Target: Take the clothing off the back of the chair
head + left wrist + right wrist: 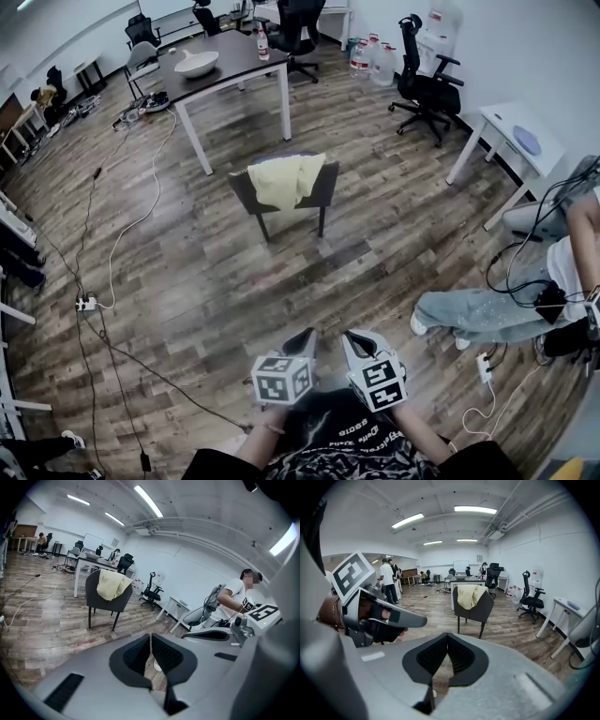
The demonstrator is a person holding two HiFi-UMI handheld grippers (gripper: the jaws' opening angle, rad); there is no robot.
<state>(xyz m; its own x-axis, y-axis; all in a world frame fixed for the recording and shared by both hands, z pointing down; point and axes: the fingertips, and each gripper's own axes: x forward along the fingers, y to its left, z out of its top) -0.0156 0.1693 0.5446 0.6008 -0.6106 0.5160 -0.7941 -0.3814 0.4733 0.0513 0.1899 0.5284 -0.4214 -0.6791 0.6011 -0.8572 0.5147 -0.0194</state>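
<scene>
left gripper (304, 335) and right gripper (352, 337) are held empty, fingers pressed together, as the yellow garment (287, 180) on the chair (324, 193) lies well apart.

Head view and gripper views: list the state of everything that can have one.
Left gripper: shut, empty.
Right gripper: shut, empty.
Chair: upright, far from both grippers.
Clothing: draped over the chair back, untouched.
Bowl: upright on the table.

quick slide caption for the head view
Left gripper and right gripper, both shut and empty, face a dark chair with a yellow garment draped over its back
</scene>
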